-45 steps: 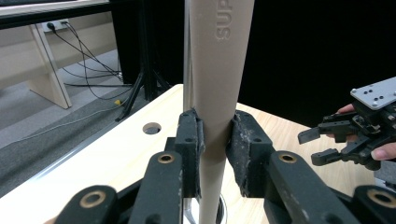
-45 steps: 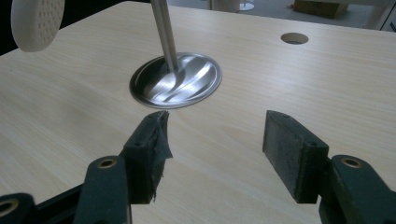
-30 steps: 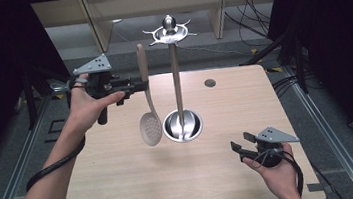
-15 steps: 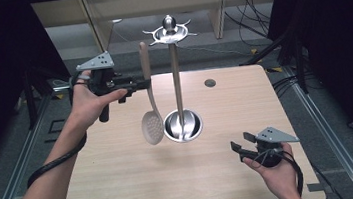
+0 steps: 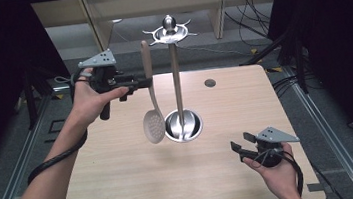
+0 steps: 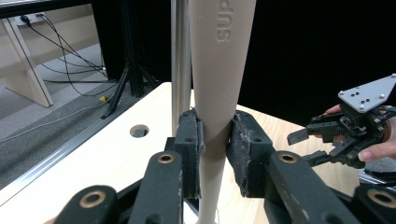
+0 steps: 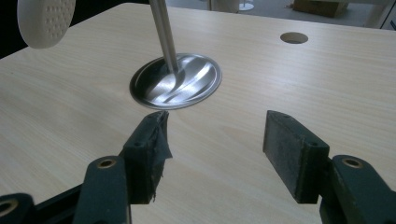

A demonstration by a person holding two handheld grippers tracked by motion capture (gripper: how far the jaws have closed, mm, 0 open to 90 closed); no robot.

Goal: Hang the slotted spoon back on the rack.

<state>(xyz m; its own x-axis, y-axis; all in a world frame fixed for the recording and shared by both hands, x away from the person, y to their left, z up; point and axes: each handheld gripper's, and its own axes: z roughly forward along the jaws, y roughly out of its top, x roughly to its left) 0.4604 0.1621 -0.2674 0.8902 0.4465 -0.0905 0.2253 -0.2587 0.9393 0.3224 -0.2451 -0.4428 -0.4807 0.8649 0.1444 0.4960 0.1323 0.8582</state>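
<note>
My left gripper (image 5: pixel 145 83) is held up over the table's far left and is shut on the handle of a beige slotted spoon (image 5: pixel 155 124). The spoon hangs upright, bowl down, just left of the metal stand (image 5: pixel 177 84). In the left gripper view both pads (image 6: pixel 190 140) press the spoon handle (image 6: pixel 219 70), with the stand's pole (image 6: pixel 180 60) close behind it. The stand's hook ring (image 5: pixel 170 30) is level with the handle's top end. My right gripper (image 5: pixel 241 151) rests open near the front right, its jaws (image 7: pixel 215 140) wide apart over bare wood.
The stand's round steel base (image 7: pixel 176 81) sits mid-table on the wooden table (image 5: pixel 124 186). The spoon's bowl (image 7: pixel 44 21) hangs above the wood to its left. A cable hole (image 5: pixel 210 82) lies at the back right. Dark frames and cables surround the table.
</note>
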